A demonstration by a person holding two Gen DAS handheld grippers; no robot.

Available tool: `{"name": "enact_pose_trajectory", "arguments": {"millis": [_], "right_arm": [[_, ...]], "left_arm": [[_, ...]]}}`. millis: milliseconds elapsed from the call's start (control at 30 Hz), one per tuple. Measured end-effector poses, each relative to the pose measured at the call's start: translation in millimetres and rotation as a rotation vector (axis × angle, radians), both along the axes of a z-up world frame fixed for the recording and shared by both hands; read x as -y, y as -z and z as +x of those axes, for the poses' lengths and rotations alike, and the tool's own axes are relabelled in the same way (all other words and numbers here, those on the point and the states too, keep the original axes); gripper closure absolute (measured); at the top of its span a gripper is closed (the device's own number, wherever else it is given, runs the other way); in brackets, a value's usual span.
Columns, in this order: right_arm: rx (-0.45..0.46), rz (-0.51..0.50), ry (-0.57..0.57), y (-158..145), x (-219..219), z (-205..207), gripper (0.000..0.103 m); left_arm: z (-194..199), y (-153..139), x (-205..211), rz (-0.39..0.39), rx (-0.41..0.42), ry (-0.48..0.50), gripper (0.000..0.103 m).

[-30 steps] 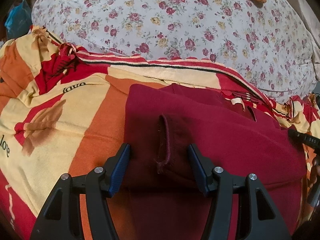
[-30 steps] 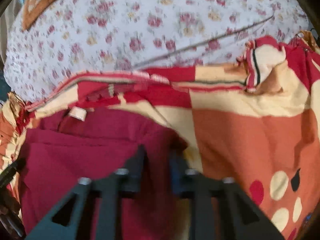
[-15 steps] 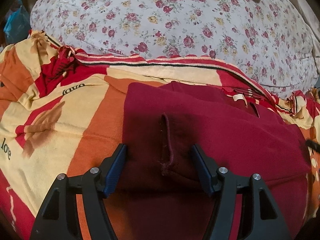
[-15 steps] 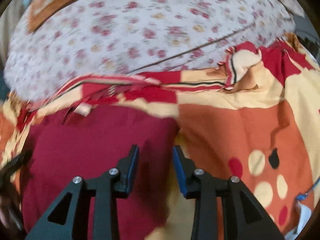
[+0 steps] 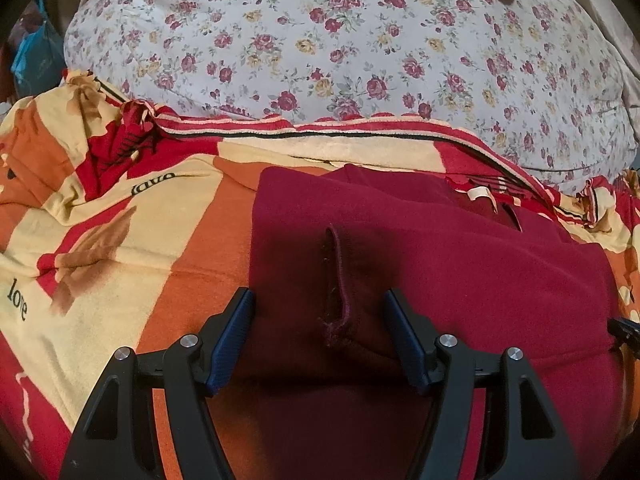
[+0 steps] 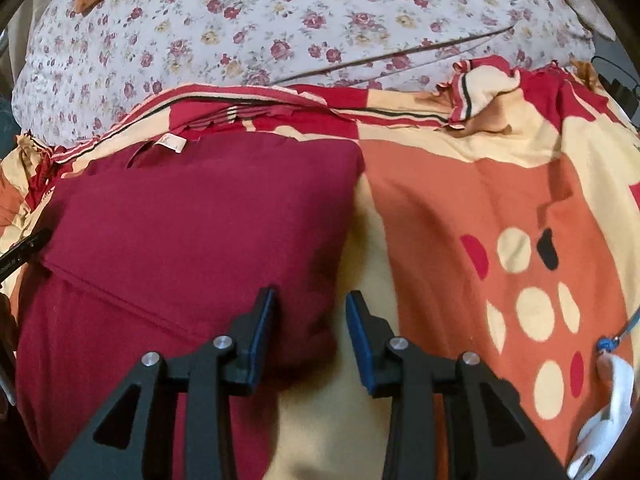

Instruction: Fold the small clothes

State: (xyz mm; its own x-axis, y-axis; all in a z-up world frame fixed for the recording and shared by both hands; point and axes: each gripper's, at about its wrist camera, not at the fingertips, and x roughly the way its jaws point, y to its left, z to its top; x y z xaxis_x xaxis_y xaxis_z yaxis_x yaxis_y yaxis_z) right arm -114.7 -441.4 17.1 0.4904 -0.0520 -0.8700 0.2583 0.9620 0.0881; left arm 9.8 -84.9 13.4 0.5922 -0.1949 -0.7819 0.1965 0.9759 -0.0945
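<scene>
A dark red garment lies folded on a patterned blanket. A narrow hemmed fold of it runs up between the fingers of my left gripper, which stands wide open above the cloth and presses on nothing. In the right wrist view the same garment fills the left half, a white label at its far edge. My right gripper is open over the garment's right edge, with its left finger over the cloth and its right finger over the blanket.
A floral pillow bulges behind the blanket. A blue bag sits far left. A white object with a blue cord lies at the right wrist view's lower right. Part of the left gripper shows at that view's left edge.
The right gripper opened, let go of the garment's right edge and slid right. The left jaws spread slightly wider; the left hand stayed in place.
</scene>
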Motion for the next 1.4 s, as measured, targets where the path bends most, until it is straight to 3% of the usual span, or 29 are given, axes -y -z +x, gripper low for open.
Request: {"name": "enact_pose_trajectory", "arguments": {"millis": [200,367,600,1167,1400], "right_arm": [[0.013,0.055,0.032,-9,3,-17,0.060],[0.034,0.123,0.007,-21,0,-43,0.049],[0.032,0.145,-0.052,-24,-16,-78,0.048],[0.014,0.163,-0.131,-23,-53,-113,0.036],[-0.016,0.147,-0.191,-31,-64,-132,0.034]], "left_arm": [[-9,-3,-3,0.002,0.016,0.002,0.056],[-27,-9,-9,-0.002,0.044,0.006,0.056],[-52,-7,-18,-0.007,-0.014,0.008,0.056],[-132,-26,-31,0.039,0.003,0.009,0.056],[-155,-29,-34,0.023,-0.012,0.024,0.056]]}}
